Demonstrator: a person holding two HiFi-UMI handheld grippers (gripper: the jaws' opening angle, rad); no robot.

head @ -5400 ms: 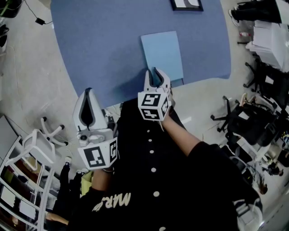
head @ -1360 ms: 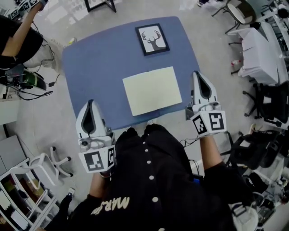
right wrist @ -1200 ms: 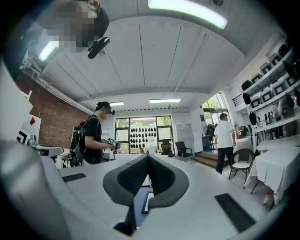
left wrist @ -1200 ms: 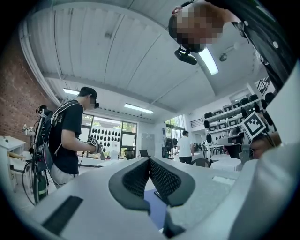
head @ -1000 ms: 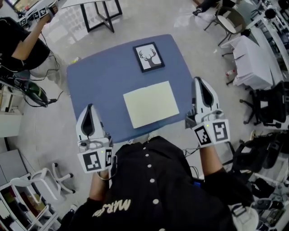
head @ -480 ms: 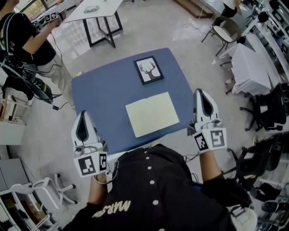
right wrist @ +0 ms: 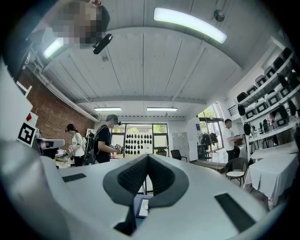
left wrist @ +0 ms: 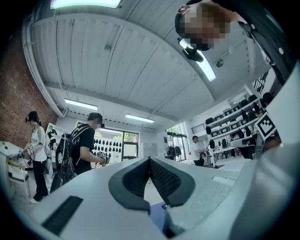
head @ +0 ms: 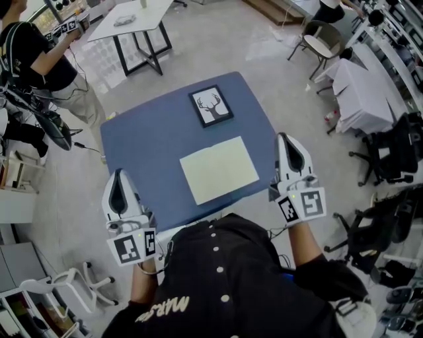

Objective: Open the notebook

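The notebook (head: 218, 169) lies open on the blue table (head: 149, 148), showing pale yellow pages, near the table's front edge. My left gripper (head: 118, 173) is held off the table's near left corner, its jaws shut and empty. My right gripper (head: 286, 136) hangs by the table's right edge, right of the notebook, also shut with nothing in it. Neither touches the notebook. The left gripper view shows that gripper (left wrist: 149, 159) with its pads meeting, pointing across the room. The right gripper view shows that gripper (right wrist: 147, 156) closed the same way.
A framed deer picture (head: 211, 105) lies on the table beyond the notebook. A person (head: 36, 56) stands at the far left. A white table (head: 132, 16) stands beyond, and a cloth-covered table (head: 360, 89) and office chairs (head: 390, 155) are on the right.
The notebook, closed under its blue cover with the right gripper at its near edge before, now lies open. Both grippers have drawn back to the table's sides; the left one has risen slightly.
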